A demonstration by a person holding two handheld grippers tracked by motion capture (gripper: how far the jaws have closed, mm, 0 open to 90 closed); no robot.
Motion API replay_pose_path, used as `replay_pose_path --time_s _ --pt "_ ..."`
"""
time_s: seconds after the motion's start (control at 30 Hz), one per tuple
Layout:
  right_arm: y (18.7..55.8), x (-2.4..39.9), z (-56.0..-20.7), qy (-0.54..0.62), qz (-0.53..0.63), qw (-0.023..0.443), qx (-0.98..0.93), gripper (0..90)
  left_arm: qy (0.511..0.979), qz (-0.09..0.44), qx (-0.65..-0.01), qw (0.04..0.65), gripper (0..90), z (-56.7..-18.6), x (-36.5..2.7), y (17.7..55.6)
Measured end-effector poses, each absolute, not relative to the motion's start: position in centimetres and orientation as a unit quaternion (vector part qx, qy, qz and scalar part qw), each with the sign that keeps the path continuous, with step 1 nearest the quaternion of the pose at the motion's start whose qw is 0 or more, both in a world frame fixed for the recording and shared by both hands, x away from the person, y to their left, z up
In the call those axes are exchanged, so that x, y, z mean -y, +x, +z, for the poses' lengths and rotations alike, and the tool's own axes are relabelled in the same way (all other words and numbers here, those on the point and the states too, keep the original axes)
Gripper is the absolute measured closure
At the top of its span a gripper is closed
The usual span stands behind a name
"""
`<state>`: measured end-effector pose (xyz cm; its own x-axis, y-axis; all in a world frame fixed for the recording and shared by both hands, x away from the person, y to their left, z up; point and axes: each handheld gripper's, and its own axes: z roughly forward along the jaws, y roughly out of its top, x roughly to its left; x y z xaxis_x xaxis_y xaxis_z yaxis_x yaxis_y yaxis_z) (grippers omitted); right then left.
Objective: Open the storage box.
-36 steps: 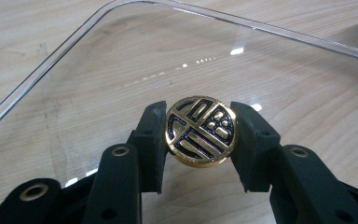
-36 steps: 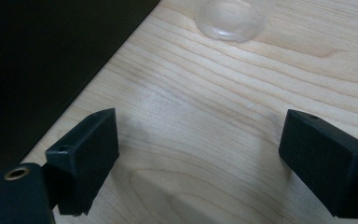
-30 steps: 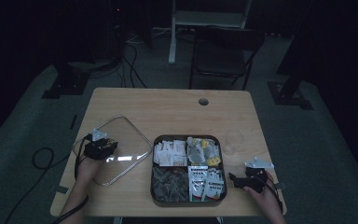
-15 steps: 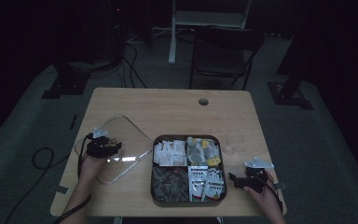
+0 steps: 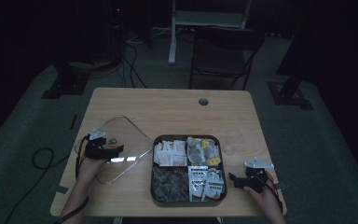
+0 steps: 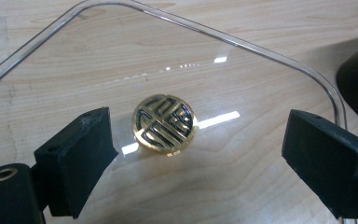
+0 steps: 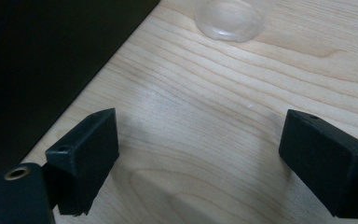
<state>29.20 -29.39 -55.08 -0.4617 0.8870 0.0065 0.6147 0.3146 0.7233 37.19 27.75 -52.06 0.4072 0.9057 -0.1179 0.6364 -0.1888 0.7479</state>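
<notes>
- Closest to me, the left gripper (image 6: 196, 154) stands spread wide over the clear lid (image 5: 114, 147). Its jaws have just been opening, and the gold knob (image 6: 165, 124) now sits between them, nearer one pad, with neither pad touching it.
- A second ago those jaws were pinched together at the knob; now they have let go, with the lid lying flat on the table (image 5: 168, 105). I take that to mean the lid is set down and this step is finished.
- Across from that gripper, past the lid's far edge, sits the tray (image 5: 188, 169), uncovered. It has four compartments, each filled with small packets: white ones, yellow-and-white ones, dark ones, and printed sachets.
- Beyond the tray, the right gripper (image 7: 200, 158) hovers spread over bare wood with nothing between its pads.
- Just ahead of it stands one small clear cup (image 7: 229, 17).
- Counted up: one lid, one knob, one tray, one cup, two grippers.
</notes>
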Motion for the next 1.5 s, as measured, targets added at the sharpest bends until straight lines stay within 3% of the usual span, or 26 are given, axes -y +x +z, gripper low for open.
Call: replay_pose_path --time_s 0.1,0.6,1.5 --pt "29.2 29.4 -55.1 0.478 0.338 0.202 -0.785 11.1 0.749 0.178 -0.512 0.381 1.2 -52.1 -27.8 36.4" --pt "29.2 29.4 -55.1 0.478 0.338 0.202 -0.785 11.1 0.775 0.171 -0.458 0.402 1.3 -52.4 -27.0 33.7" --pt "29.2 29.4 -55.1 0.478 0.338 0.202 -0.785 11.1 0.834 0.134 -0.333 0.419 1.2 -52.8 -21.2 29.0"
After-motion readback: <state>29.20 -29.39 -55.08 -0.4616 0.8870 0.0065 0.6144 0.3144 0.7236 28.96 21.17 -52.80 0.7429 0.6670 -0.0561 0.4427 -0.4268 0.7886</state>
